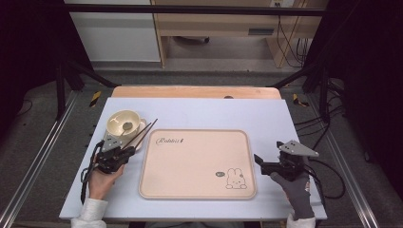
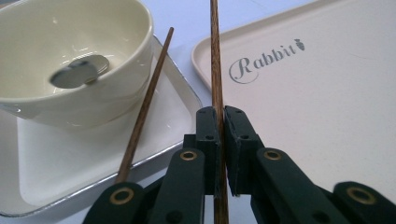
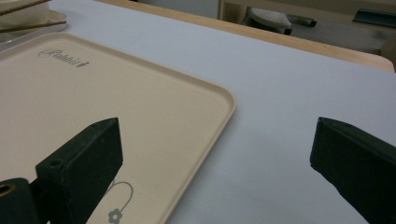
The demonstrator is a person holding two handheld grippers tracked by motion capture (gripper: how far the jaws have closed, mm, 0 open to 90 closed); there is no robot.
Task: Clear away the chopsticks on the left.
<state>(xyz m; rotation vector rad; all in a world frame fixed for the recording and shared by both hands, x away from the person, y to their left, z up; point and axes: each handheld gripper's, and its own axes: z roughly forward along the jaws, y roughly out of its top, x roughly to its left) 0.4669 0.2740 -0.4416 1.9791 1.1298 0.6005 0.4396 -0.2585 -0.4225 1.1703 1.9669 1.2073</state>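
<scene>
The left gripper pinches one chopstick upright between its pads, clear of the dish, probably to carry it to the tray. The second chopstick leans against the bowl. The right gripper waits wide open, level, beside the tray.

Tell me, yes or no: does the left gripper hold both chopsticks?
No: in the left gripper view the left gripper clamps one chopstick, while the other chopstick lies free on the small tray.
</scene>
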